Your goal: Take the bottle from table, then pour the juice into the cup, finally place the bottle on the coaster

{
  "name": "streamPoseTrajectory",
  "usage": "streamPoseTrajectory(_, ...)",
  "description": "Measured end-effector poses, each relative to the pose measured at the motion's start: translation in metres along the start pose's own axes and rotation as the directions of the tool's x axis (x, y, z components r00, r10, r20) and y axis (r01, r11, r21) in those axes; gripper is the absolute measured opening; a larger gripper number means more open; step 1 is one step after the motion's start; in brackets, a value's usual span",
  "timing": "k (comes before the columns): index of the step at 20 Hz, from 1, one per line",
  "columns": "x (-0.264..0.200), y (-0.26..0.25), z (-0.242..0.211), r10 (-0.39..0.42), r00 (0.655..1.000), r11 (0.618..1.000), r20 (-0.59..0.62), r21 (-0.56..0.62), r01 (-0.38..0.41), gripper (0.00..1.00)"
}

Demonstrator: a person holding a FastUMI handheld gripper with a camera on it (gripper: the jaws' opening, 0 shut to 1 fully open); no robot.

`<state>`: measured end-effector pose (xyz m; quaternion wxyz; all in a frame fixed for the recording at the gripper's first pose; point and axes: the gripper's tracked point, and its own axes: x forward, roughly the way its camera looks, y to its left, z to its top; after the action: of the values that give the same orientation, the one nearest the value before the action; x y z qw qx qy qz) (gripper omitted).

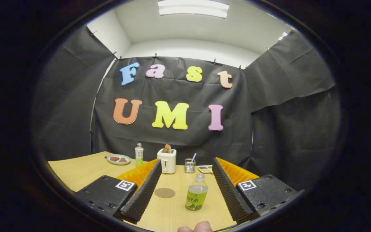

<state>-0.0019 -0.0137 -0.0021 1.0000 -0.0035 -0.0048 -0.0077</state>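
A small clear bottle (196, 193) with a green label and pale juice stands upright on the wooden table (85, 170), between my two fingers and nearer the right one. My gripper (186, 162) is open, and neither finger touches the bottle. A round brown coaster (164, 192) lies flat on the table just left of the bottle, close to the left finger. A clear glass cup (190, 165) with a straw in it stands beyond the fingertips.
A white toaster (166, 160) with bread in it stands left of the cup. A second bottle (139, 154) and a plate (118, 159) with brown pieces sit further left. A small dish (205, 169) lies right of the cup. A person's fingertip (199, 227) shows below the bottle.
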Motion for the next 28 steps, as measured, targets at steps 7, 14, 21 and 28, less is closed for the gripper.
streamPoseTrajectory(7,-0.003,-0.013,0.001,0.005,1.000,1.000,0.006,-0.024,-0.005,1.00)
streamPoseTrajectory(14,-0.008,-0.042,-0.004,-0.008,1.000,1.000,-0.005,-0.007,0.008,1.00)
streamPoseTrajectory(21,-0.004,-0.071,-0.031,0.025,0.998,0.999,-0.066,0.043,-0.022,1.00)
streamPoseTrajectory(28,0.015,-0.088,-0.087,0.102,0.987,0.992,-0.122,0.090,-0.092,1.00)
